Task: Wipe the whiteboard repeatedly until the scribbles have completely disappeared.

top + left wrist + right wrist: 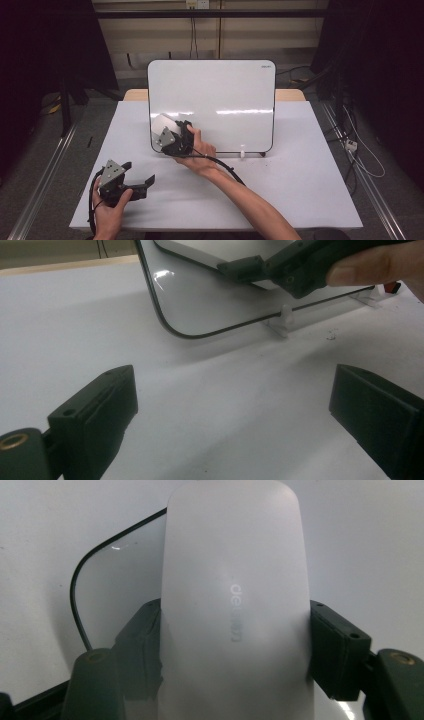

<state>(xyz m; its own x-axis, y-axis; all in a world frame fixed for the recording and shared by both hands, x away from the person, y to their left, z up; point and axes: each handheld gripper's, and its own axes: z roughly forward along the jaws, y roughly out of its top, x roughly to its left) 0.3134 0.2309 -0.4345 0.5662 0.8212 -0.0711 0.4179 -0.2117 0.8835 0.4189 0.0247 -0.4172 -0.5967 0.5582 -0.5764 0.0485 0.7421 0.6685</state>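
High view: the right gripper (167, 134) sits against the lower left corner of the upright whiteboard (225, 95), its jaws clamped on a white eraser (161, 123) that lies flat on the board's face. The right hand (200, 150) wraps the gripper's body just behind it, a cable trailing back along the forearm. Well apart, nearer the table's front edge, the left gripper (140, 181) rests low over the white table (280, 190) with its jaws spread and nothing between them.

Left gripper view: its two black jaws stand wide apart over bare tabletop (220, 410). Ahead of them the whiteboard's rounded corner (200, 305) rises on small white feet, and the right gripper (270, 265) presses against the board above it, a fingertip (370, 265) on its body.

Right gripper view: the eraser (235, 605) stands squarely between the jaws, both pads tight on its sides, faint lettering on its back. Behind it shows the whiteboard's dark-edged corner (107, 590).
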